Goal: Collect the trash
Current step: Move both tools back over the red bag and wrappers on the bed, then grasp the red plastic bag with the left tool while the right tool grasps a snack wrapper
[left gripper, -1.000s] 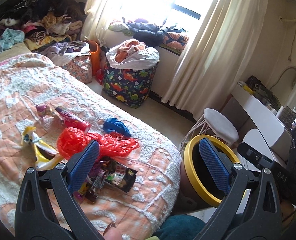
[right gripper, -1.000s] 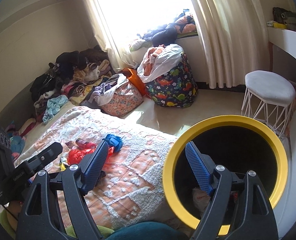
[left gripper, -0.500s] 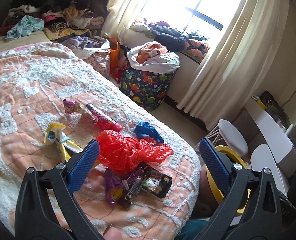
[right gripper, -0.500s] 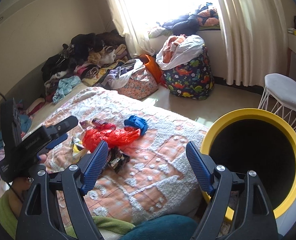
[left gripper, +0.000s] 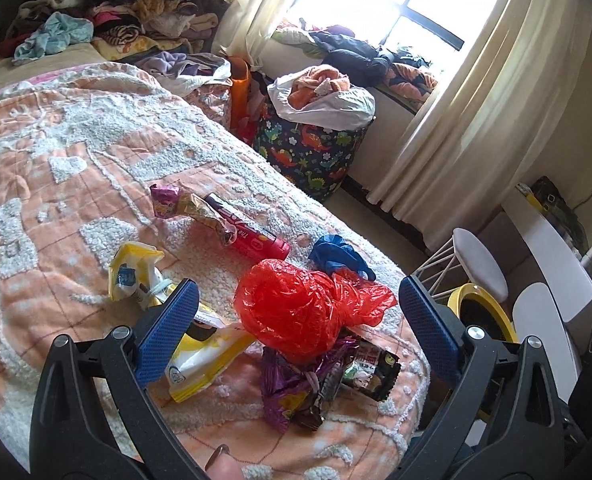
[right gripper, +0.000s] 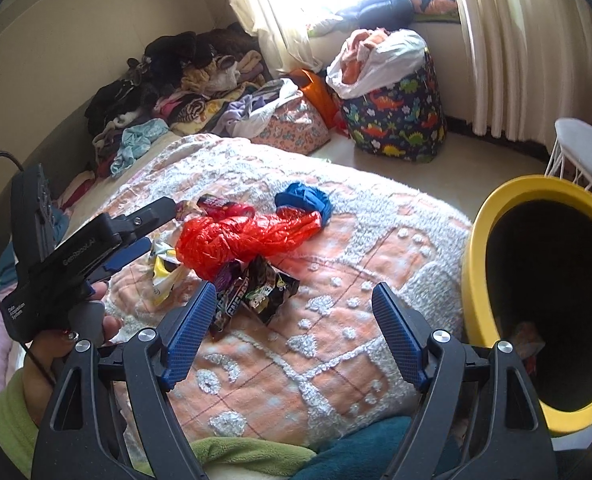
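Trash lies in a heap on the orange and white bedspread [left gripper: 56,168]: a crumpled red plastic bag [left gripper: 299,312], dark and purple snack wrappers [left gripper: 319,380], a yellow and white wrapper [left gripper: 204,356], a red tube [left gripper: 252,228], a purple candy wrapper [left gripper: 168,200] and a blue crumpled piece [left gripper: 335,256]. My left gripper [left gripper: 296,320] is open, hovering just in front of the red bag. My right gripper [right gripper: 292,328] is open over the bedspread, right of the snack wrappers [right gripper: 256,292]. A yellow-rimmed black bin [right gripper: 543,292] stands beside the bed at right.
A dinosaur-print laundry bag [left gripper: 311,152] full of clothes stands by the window. Piles of clothes [right gripper: 184,80] cover the far end of the bed. A white stool [left gripper: 479,264] and a white desk [left gripper: 551,240] stand to the right near the curtains.
Both grippers have swung left, away from the yellow bin and toward the trash heap, and dropped lower. The red bag and wrappers now sit between the left gripper's fingers in view.
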A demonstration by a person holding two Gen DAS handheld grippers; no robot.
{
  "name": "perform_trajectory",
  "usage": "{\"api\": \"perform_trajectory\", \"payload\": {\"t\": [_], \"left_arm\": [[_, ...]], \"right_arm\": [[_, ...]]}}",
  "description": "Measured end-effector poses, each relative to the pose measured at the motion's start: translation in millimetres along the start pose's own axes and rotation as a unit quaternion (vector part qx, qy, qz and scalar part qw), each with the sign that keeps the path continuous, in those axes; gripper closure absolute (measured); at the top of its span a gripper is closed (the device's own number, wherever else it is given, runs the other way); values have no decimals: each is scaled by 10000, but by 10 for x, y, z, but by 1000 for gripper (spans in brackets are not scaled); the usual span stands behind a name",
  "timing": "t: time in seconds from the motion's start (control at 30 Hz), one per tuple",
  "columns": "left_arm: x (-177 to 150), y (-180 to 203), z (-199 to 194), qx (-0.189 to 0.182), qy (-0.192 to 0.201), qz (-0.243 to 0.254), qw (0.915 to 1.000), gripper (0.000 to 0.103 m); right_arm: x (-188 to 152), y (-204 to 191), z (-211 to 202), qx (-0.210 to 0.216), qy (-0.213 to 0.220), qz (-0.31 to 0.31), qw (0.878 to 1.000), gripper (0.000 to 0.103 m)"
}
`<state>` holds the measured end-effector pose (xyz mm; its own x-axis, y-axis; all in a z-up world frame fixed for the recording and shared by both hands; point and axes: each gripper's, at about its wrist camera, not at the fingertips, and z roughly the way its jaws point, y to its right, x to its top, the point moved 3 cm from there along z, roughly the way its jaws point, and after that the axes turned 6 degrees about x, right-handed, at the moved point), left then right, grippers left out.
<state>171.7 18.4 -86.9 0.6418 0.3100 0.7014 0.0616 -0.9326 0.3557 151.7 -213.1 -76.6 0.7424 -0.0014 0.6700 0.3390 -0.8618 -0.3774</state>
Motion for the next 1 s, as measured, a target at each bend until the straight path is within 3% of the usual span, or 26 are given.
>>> {"api": "perform_trajectory", "payload": {"t": [0.43, 0.57, 0.67, 0.77, 0.8, 0.87, 1.0], "left_arm": [[-31, 12, 312, -228, -438, 30, 9988, 31], [-43, 18, 376, -244, -515, 11, 9984, 35], [-59, 11, 400, -235, -559, 2, 9982, 41], [-78, 14, 408, -229, -590, -10, 9980, 45], [-82, 18, 412, -223, -598, -8, 9980, 47], [-97, 17, 415, -193, -613, -16, 9979, 51], [-106, 18, 416, -143, -638, 20, 9979, 69]], "right_arm": [[-47, 2, 508, 6, -514, 229, 9984, 26], [-30, 34, 676, 139, -651, 422, 9969, 32], [-52, 73, 789, 248, -792, 607, 9947, 45], [-86, 51, 843, 410, -936, 631, 9928, 76], [-90, 39, 833, 438, -928, 613, 9928, 80], [-99, 21, 795, 496, -887, 590, 9931, 85], [-125, 21, 722, 553, -861, 592, 9930, 87]]}}
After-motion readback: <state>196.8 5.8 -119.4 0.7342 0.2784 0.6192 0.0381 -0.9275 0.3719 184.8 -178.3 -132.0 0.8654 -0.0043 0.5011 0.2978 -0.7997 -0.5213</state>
